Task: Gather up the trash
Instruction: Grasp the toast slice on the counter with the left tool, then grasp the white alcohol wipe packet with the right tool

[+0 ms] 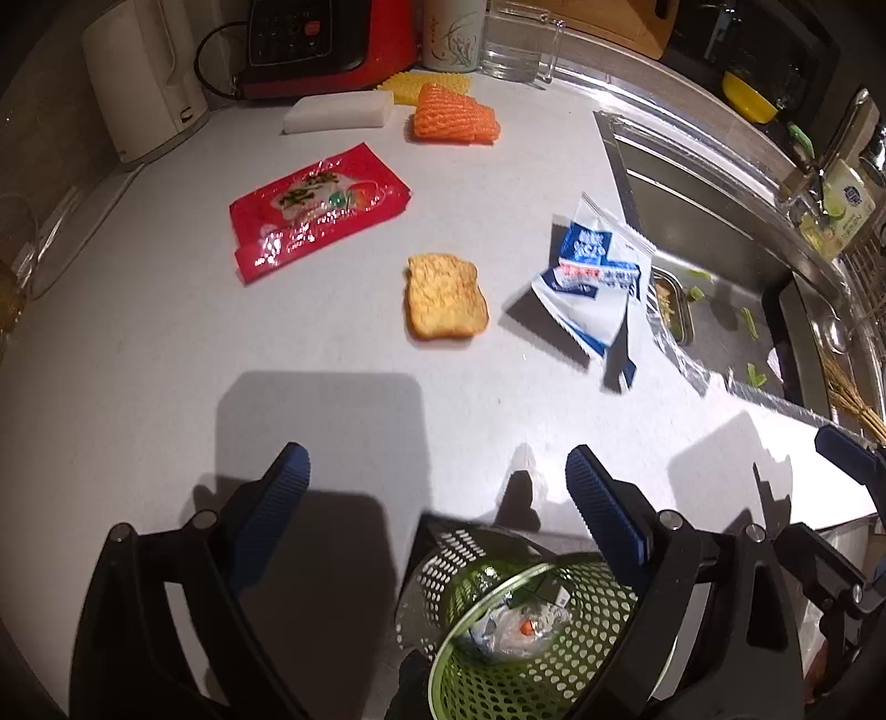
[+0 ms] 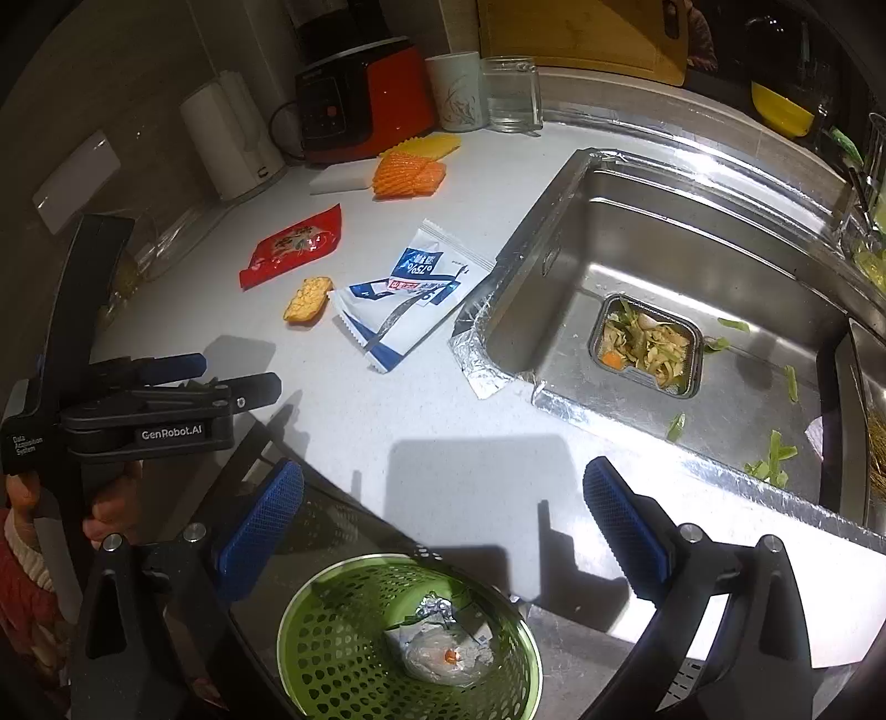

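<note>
On the white counter lie a red snack wrapper (image 1: 318, 207) (image 2: 293, 243), a piece of toast (image 1: 446, 296) (image 2: 308, 299) and a crumpled blue-and-white wrapper (image 1: 595, 282) (image 2: 410, 293). A green perforated bin (image 1: 531, 631) (image 2: 410, 637) stands below the counter's front edge with a crumpled clear wrapper (image 2: 443, 648) inside. My left gripper (image 1: 437, 498) is open and empty above the bin; it also shows in the right wrist view (image 2: 232, 376). My right gripper (image 2: 443, 515) is open and empty over the bin.
A steel sink (image 2: 692, 266) with a strainer of food scraps (image 2: 648, 346) is on the right. At the back stand a white kettle (image 1: 144, 83), a red appliance (image 1: 332, 44), a mug (image 2: 457, 91), a glass (image 2: 512, 94), sponges (image 1: 454, 113) and a white block (image 1: 338, 111).
</note>
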`<control>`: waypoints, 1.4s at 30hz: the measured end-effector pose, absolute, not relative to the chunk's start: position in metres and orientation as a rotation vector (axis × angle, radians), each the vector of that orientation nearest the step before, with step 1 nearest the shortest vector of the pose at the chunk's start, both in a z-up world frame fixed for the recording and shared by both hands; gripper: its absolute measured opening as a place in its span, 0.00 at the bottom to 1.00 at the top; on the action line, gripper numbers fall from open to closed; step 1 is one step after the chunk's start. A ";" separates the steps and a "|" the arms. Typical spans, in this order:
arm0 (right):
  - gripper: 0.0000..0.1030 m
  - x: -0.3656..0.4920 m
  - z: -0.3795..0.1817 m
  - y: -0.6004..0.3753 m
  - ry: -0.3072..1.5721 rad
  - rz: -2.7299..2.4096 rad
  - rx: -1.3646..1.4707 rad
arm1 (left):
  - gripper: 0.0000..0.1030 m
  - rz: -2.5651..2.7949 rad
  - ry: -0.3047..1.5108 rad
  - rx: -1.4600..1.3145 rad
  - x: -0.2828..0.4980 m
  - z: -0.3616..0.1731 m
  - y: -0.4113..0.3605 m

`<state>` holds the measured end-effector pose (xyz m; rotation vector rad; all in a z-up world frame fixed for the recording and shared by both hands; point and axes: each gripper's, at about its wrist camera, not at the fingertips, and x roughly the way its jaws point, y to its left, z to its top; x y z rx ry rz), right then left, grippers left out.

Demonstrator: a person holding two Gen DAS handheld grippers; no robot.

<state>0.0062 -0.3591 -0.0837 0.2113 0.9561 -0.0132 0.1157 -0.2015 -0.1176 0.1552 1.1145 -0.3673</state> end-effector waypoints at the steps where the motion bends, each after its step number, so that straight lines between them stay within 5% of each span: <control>1: 0.98 0.011 -0.085 -0.360 0.959 -0.018 0.214 | 0.87 -0.366 1.108 0.161 0.123 -0.119 -0.204; 15: 0.98 0.053 -0.091 -0.371 0.958 -0.057 0.227 | 0.68 -0.374 1.092 0.195 0.171 -0.136 -0.231; 22: 0.98 0.065 -0.090 -0.373 0.954 -0.057 0.223 | 0.34 -0.391 1.089 0.169 0.174 -0.132 -0.234; 28: 0.98 0.080 -0.089 -0.368 0.949 -0.036 0.207 | 0.16 -0.421 1.067 0.134 0.174 -0.126 -0.230; 42: 0.97 0.130 -0.103 -0.347 0.960 -0.187 0.379 | 0.11 -0.475 1.043 0.091 0.181 -0.117 -0.198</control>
